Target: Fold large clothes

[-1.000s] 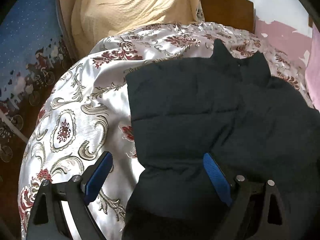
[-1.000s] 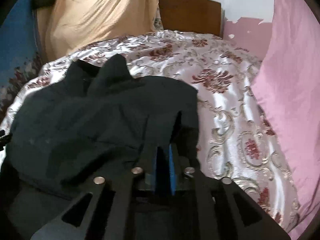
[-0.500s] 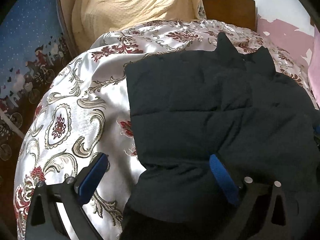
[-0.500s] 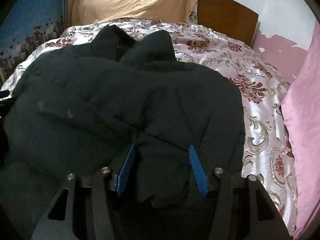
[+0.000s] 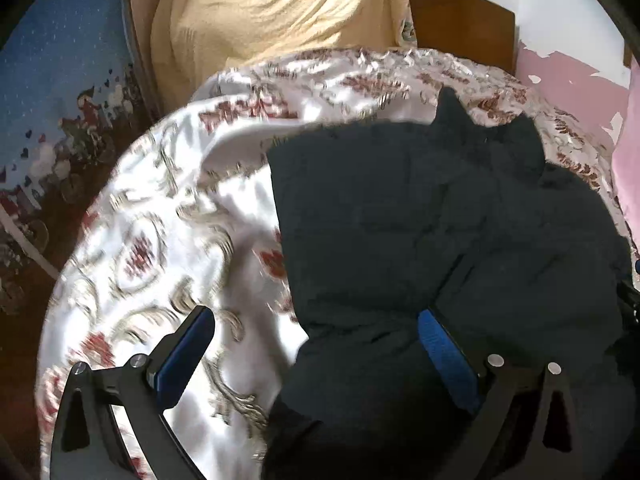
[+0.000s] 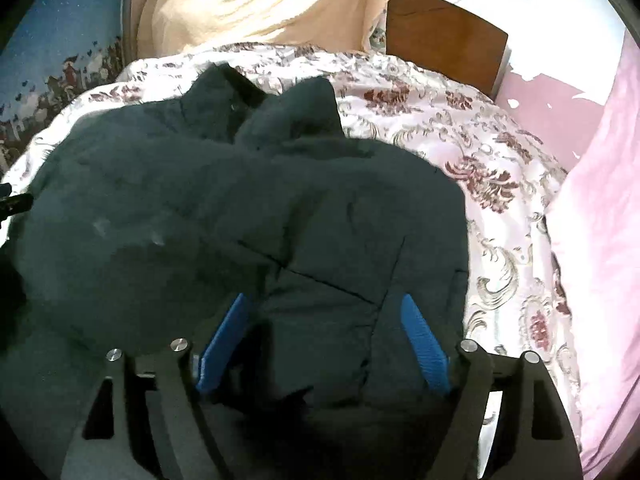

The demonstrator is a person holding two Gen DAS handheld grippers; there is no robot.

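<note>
Bed with floral satin bedspread (image 5: pixel 168 208), wooden headboard (image 6: pixel 444 36) at far end, pink curtain (image 6: pixel 600 220) along right edge. Dark padded jacket (image 5: pixel 420 220) lies mid-bed, collar toward headboard. My left claw (image 5: pixel 316 344) spread wide, straddling jacket's left edge, gripping nothing. My right claw (image 6: pixel 324 340) opening, jacket fold between pads, not pressed. Bare bedspread left and right of jacket.

Dark quilted jacket (image 5: pixel 420 220), folded, on bed

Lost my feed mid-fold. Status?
Left gripper open. Right gripper opening, pads off dark jacket. Jacket lies on floral bedspread. Nothing blocking.
</note>
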